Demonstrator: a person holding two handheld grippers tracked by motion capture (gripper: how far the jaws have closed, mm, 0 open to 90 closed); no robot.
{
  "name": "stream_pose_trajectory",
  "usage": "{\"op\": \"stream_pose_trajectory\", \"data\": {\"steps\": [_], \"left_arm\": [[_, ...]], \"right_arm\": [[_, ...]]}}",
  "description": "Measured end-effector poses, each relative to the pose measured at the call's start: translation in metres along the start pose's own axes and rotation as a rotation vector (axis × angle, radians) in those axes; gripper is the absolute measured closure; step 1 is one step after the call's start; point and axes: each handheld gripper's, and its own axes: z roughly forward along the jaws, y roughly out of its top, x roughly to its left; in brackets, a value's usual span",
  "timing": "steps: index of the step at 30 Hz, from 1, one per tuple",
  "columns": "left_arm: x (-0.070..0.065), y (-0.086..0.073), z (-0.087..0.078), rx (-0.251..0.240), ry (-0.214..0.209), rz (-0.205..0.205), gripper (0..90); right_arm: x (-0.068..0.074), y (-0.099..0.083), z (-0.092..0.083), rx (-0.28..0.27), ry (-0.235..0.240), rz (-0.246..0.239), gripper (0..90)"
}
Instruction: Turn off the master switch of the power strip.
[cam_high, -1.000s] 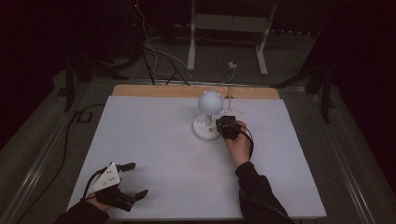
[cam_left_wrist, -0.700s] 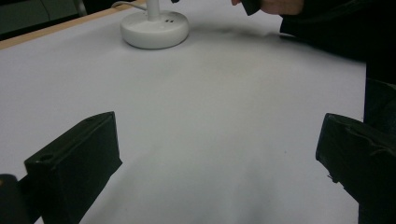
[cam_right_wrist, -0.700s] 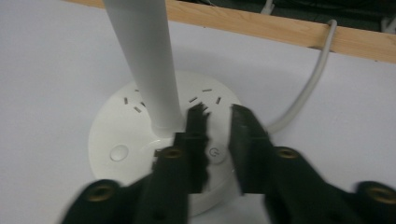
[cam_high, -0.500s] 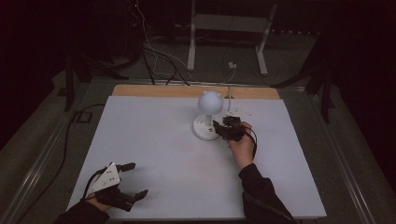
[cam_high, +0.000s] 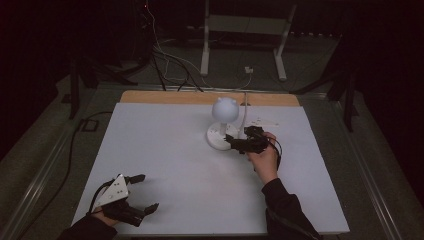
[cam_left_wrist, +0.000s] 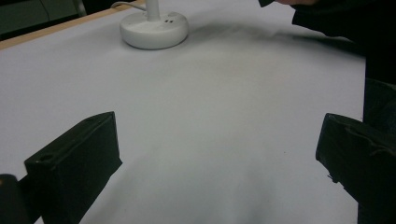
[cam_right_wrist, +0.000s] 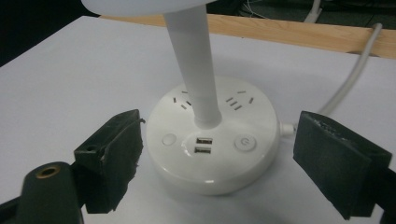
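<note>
Right gripper view: right gripper (cam_right_wrist: 212, 165) spread wide around the round white plastic lamp base (cam_right_wrist: 212, 140); left gripper (cam_high: 141, 192) spread too, over the white table (cam_high: 165, 150).

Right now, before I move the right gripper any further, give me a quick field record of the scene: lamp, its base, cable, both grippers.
surface: white table top with a wooden strip along the far edge
lamp: white desk lamp, round head, upright on its stem
lamp base: round base with socket slots, two USB ports, two round buttons
cable: white cable leaving the base toward the far edge
right gripper: open, jaws either side of the base, not touching
left gripper: open, near edge, nothing between jaws
</note>
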Motion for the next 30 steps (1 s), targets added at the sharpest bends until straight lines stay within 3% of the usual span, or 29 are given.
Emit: {"op": "stream_pose_trajectory", "data": {"steps": [3, 6, 10, 16, 21, 30], "left_arm": [[0.000, 0.000, 0.000, 0.001, 0.000, 0.001, 0.3], [0.000, 0.000, 0.000, 0.002, 0.001, 0.002, 0.3], [0.000, 0.000, 0.000, 0.002, 0.001, 0.000, 0.2], [0.000, 0.000, 0.000, 0.002, 0.000, 0.001, 0.3], [0.000, 0.000, 0.000, 0.002, -0.001, 0.000, 0.3], [0.000, 0.000, 0.001, 0.006, -0.004, 0.002, 0.3]], "right_arm": [[-0.003, -0.002, -0.006, 0.010, 0.004, -0.019, 11.3], [-0.005, -0.003, -0.011, -0.004, 0.056, -0.013, 0.0], [-0.008, -0.001, -0.021, 0.057, 0.089, 0.000, 0.0], [-0.012, -0.003, -0.032, 0.042, 0.097, 0.002, 0.0], [-0.014, -0.013, -0.043, 0.058, 0.109, -0.037, 0.0], [-0.018, -0.030, -0.065, 0.045, 0.110, -0.043, 0.0]]}}
